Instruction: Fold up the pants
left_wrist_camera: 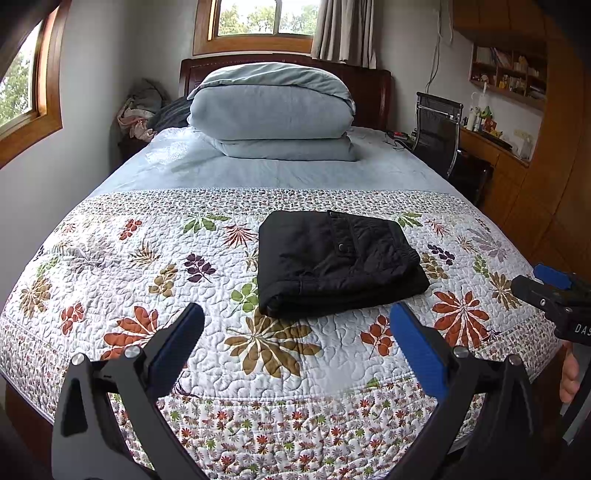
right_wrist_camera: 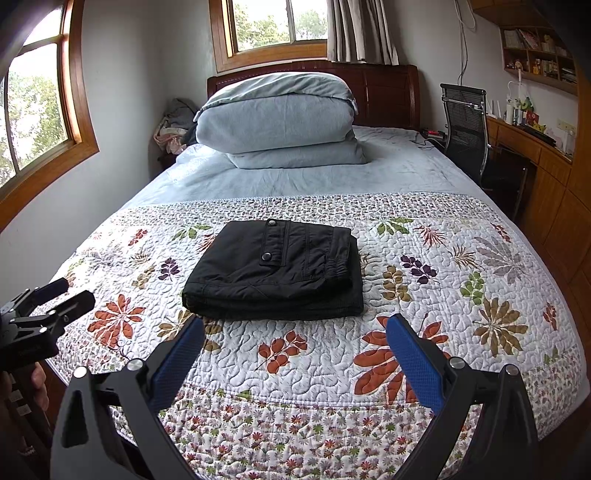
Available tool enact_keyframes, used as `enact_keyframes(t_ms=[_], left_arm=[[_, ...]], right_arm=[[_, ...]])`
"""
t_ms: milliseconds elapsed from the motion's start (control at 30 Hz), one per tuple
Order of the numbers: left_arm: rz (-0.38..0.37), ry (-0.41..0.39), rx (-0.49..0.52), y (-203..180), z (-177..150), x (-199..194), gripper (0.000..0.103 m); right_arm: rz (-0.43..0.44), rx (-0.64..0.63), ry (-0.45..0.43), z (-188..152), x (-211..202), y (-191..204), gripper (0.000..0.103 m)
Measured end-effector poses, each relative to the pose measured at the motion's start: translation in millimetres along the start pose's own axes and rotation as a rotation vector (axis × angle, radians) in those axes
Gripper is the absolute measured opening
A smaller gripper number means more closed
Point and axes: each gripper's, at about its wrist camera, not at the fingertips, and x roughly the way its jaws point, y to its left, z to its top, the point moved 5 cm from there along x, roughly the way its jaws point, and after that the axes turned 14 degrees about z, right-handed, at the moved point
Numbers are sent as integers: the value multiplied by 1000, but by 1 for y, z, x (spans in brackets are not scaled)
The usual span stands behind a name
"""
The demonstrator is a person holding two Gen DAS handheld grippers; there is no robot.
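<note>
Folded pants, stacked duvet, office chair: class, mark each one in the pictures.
folded pants (right_wrist_camera: 273,273), right wrist view, top layer.
stacked duvet (left_wrist_camera: 271,110), left wrist view, front face.
office chair (right_wrist_camera: 465,122), right wrist view, mesh backrest.

I see the bed (left_wrist_camera: 155,280) under a floral quilt; folded black pants (left_wrist_camera: 332,262) and stacked blue bedding (left_wrist_camera: 273,110) lie on it.

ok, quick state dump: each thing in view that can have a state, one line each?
pants: folded into a compact stack, flat on the quilt, nothing touching them
left gripper: open, empty, short of the pants
right gripper: open, empty, short of the pants
duvet: folded, piled at the headboard
curtain: drawn aside, bunched at the right of the window
quilt: spread flat over the bed's foot
</note>
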Motion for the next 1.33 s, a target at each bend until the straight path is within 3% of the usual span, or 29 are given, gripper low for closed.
enact_keyframes(t_ms=[500,967,1333], left_arm=[[3,-3,10,0,0,3,100],[-50,-13,-27,1,2,4,100],[-27,2,-39,5,4,5,100]], right_arm=[[-3,-2,4,0,0,-1,99],[-15,0,14,-1,4,-5,99],[-17,-1,22,-2,6,-6,99]])
